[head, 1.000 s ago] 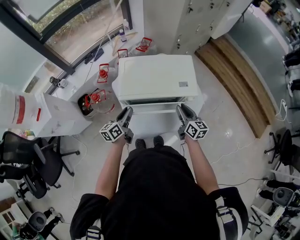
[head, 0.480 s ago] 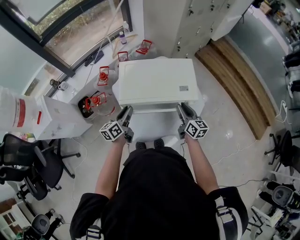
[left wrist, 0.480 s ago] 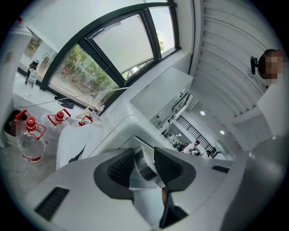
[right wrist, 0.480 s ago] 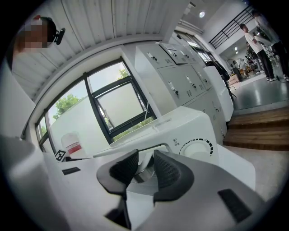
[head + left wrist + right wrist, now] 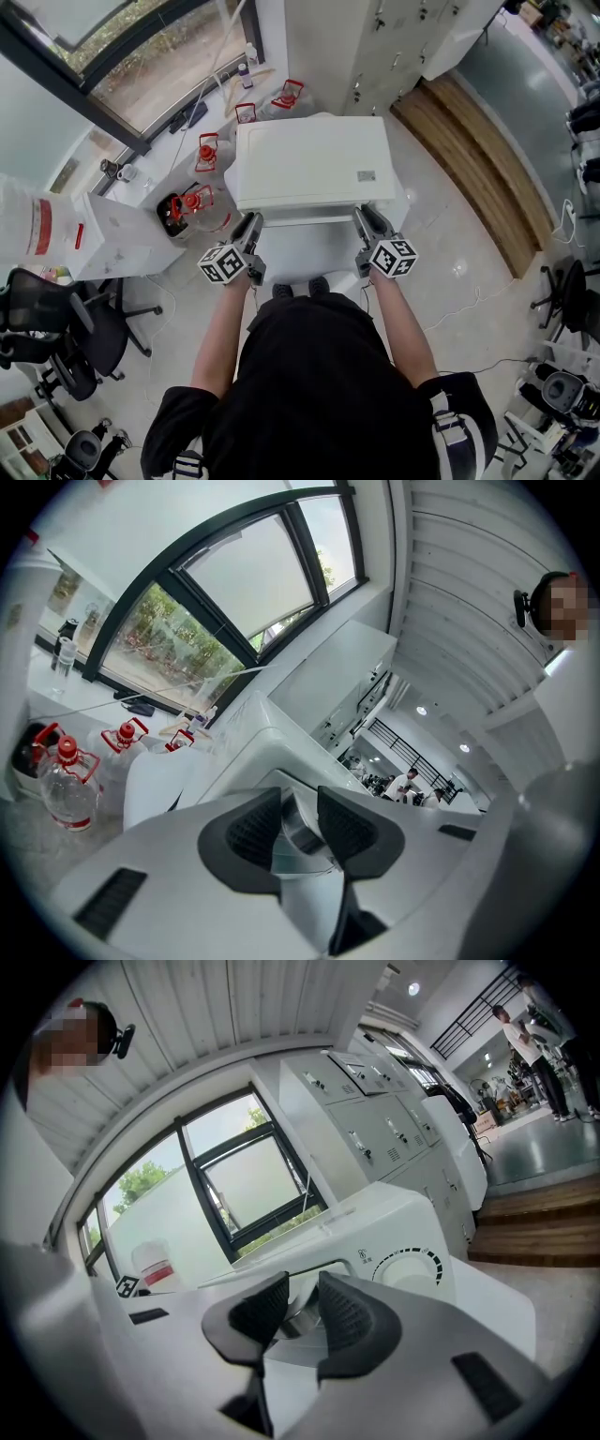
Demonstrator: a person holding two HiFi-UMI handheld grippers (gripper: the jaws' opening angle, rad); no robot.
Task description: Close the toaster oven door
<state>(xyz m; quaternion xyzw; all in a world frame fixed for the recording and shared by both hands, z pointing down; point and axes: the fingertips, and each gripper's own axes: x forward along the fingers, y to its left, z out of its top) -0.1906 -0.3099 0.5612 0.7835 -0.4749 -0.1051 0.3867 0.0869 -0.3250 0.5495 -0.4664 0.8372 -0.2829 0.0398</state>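
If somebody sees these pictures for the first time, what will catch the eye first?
The big white toaster oven in the middle of the head view stands out first. At its front edge, the left gripper and the right gripper each close on the shiny door handle. To the oven's left, water bottles with red caps add bright spots of colour.

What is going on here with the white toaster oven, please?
A person stands at the white toaster oven, a hand-held gripper in each hand. The left hand-held gripper and the right hand-held gripper are each clamped on the door handle at its front. The oven looks shut, or nearly so.
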